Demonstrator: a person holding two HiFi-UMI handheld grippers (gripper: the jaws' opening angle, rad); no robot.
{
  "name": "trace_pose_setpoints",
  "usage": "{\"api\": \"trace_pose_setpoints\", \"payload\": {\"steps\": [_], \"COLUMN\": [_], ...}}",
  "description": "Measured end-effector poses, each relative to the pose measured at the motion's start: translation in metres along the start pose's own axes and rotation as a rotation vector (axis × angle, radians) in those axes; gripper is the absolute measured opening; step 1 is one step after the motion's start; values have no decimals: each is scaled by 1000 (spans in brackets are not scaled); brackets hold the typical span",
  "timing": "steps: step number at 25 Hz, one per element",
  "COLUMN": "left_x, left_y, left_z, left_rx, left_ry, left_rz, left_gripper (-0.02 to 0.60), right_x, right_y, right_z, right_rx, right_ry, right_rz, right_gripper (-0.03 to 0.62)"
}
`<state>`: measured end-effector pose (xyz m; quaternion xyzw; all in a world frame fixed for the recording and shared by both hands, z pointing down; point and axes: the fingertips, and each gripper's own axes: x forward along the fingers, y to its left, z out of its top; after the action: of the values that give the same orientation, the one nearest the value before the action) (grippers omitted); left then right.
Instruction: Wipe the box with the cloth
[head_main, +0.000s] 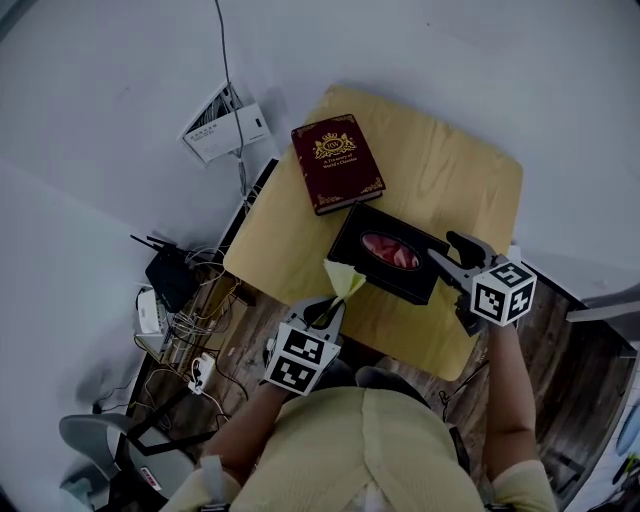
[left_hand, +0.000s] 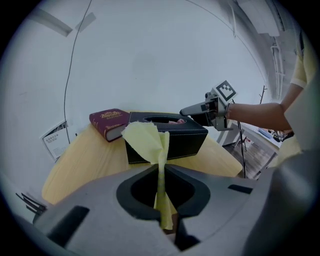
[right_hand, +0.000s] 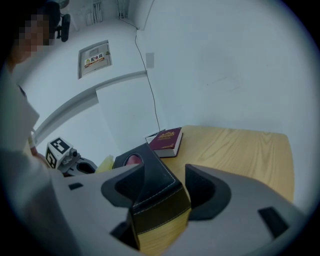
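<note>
While pinching the thin yellow cloth (left_hand: 145, 140) in the shut left gripper (left_hand: 160, 169), straddling a corner of the black leather box (right_hand: 152, 202) with right gripper (right_hand: 165, 172) jaws apart.

Left gripper (head_main: 335, 305) at near left, angled down and pointing far, jaws clamped together on the cloth (left_hand: 145, 142). Right gripper (head_main: 445, 250) at right, pointing far-left, tilted slightly down, jaws spread with a corner of the box (right_hand: 155, 200) between them, not clamped. Right forearm (head_main: 512, 390) stretched forward.
</note>
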<state>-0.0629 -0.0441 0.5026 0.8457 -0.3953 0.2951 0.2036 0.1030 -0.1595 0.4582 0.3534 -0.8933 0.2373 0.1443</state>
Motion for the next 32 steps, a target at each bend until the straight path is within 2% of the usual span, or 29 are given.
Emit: {"api": "trace_pose_setpoints", "payload": {"steps": [5,9,20,32], "left_x": [18,30,49,67], "left_y": [3,1,-11,-10], "left_z": [-3,8,17,30], "left_rx": [-34,-24,33,119], "left_ry": [33,22,32,55], "left_rz": [-21,-42,-76,-116], "left_gripper": [29,29,29,29], "right_x": [11,13,4,-31], "right_y": [4,5,9,9], "right_z": [-4,-4,-11,-35], "right_rx": [5,-1,4,110], "right_ry": [66,89,80,31], "right_rz": [108,140,90,-30], "right_gripper": [238,238,238,238]}}
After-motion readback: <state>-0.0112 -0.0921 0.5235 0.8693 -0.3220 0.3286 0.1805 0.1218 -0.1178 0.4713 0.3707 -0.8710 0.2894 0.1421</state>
